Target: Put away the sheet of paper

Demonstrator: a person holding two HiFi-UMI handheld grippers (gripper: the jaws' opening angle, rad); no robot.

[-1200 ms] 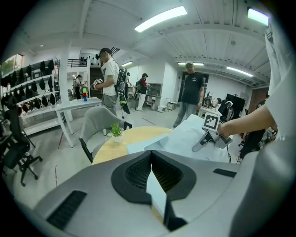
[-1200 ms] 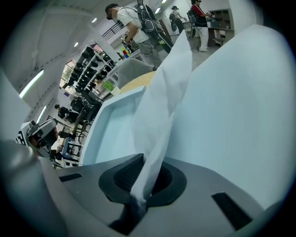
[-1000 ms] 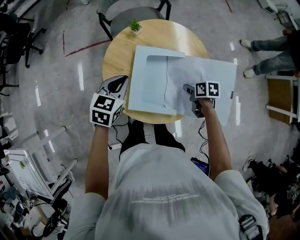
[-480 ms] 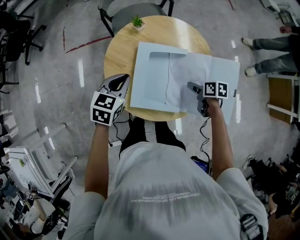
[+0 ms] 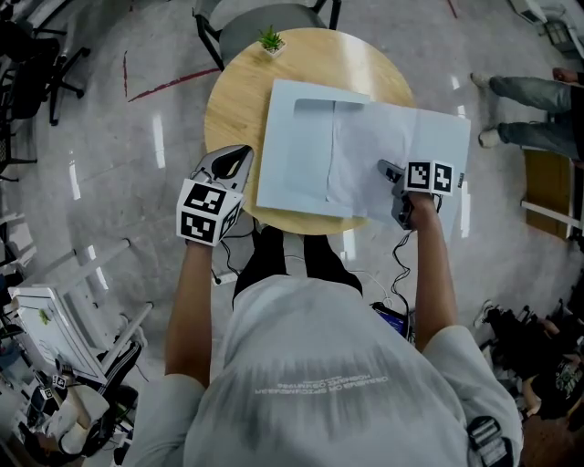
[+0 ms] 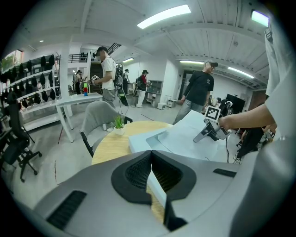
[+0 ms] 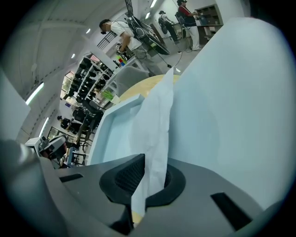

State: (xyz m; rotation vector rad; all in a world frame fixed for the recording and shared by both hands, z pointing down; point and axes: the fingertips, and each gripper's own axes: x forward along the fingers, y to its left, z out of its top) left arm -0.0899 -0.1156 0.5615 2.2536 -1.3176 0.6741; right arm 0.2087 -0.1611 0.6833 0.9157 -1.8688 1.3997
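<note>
2 forearms reach forward, elbows bent. The left claw point(image 5: 239, 157) pinches the pale blue folder point(image 5: 292, 155) at its near left edge. The right claw point(image 5: 387, 170) is clamped on the sheet of paper point(image 5: 365, 137), which lies partly across the folder on the worktop point(image 5: 233, 100). It looks roughly half tucked; sliding it fully inside remains.

Folder point(image 5: 292, 155) on table point(image 5: 233, 100), right part overhanging the right edge. Sheet point(image 5: 365, 155) on folder. Potted plant point(image 5: 268, 42) at far edge; chair point(image 5: 260, 20) behind.
</note>
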